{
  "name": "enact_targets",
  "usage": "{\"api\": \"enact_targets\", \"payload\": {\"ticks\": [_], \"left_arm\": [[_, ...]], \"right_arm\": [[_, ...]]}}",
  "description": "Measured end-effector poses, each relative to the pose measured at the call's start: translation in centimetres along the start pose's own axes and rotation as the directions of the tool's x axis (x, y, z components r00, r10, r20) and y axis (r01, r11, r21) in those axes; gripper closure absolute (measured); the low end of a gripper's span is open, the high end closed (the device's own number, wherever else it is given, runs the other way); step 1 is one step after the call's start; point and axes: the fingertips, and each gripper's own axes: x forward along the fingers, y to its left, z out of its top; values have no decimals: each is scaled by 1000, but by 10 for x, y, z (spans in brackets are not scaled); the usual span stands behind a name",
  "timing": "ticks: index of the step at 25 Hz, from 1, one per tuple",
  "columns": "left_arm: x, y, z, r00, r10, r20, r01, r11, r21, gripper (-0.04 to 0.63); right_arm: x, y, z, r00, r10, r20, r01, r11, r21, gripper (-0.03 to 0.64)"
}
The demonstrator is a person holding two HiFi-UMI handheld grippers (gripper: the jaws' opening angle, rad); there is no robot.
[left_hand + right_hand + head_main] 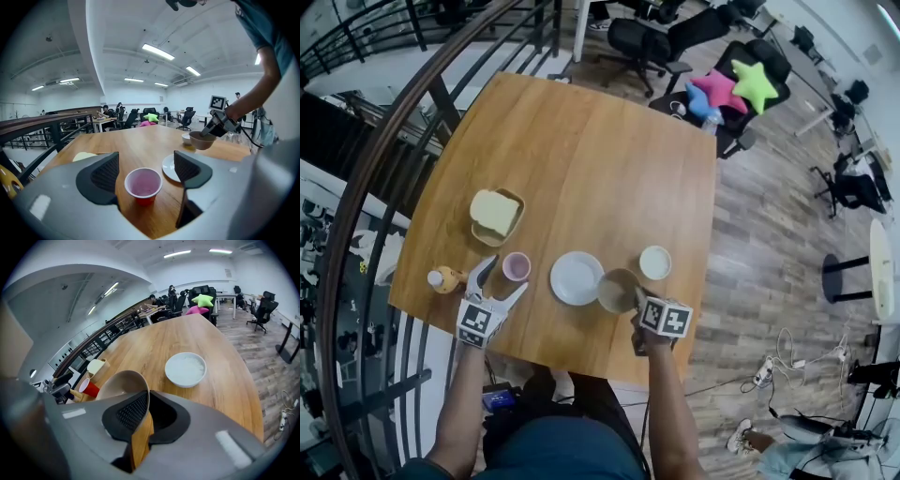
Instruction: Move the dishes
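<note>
Dishes stand mostly in a row near the front edge of the wooden table [581,141], and by that layout the move has barely begun. From the left: a wooden tray [496,217] with a pale yellow block sits untouched, a little further back. A red cup [517,266] stands between the wide-open jaws of the left gripper [501,283], with neither pad on it. A white plate [577,277] is untouched. A brown bowl [619,291] is pinched at its near rim by the right gripper [639,302], jaws closed on the wall. A small white bowl [655,262] lies just beyond. So one dish is in hand, one is lined up, and three wait. The head view cannot say whether the brown bowl is off the wood. The left gripper view shows it held clear above the table, and the right gripper view shows one pad inside its rim and one outside.
</note>
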Motion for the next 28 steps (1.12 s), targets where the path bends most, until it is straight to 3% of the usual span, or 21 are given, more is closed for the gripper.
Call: {"api": "enact_targets", "payload": {"ticks": [16, 28], "left_arm": [[1, -19, 1, 1000, -18, -22, 19, 999, 32, 242], [-40, -22, 0, 999, -14, -35, 17, 998, 65, 249]], "right_arm": [[-16, -85, -34, 995, -92, -30, 95, 988, 121, 591], [-9, -94, -65, 991, -119, -65, 129, 974, 185, 589]]}}
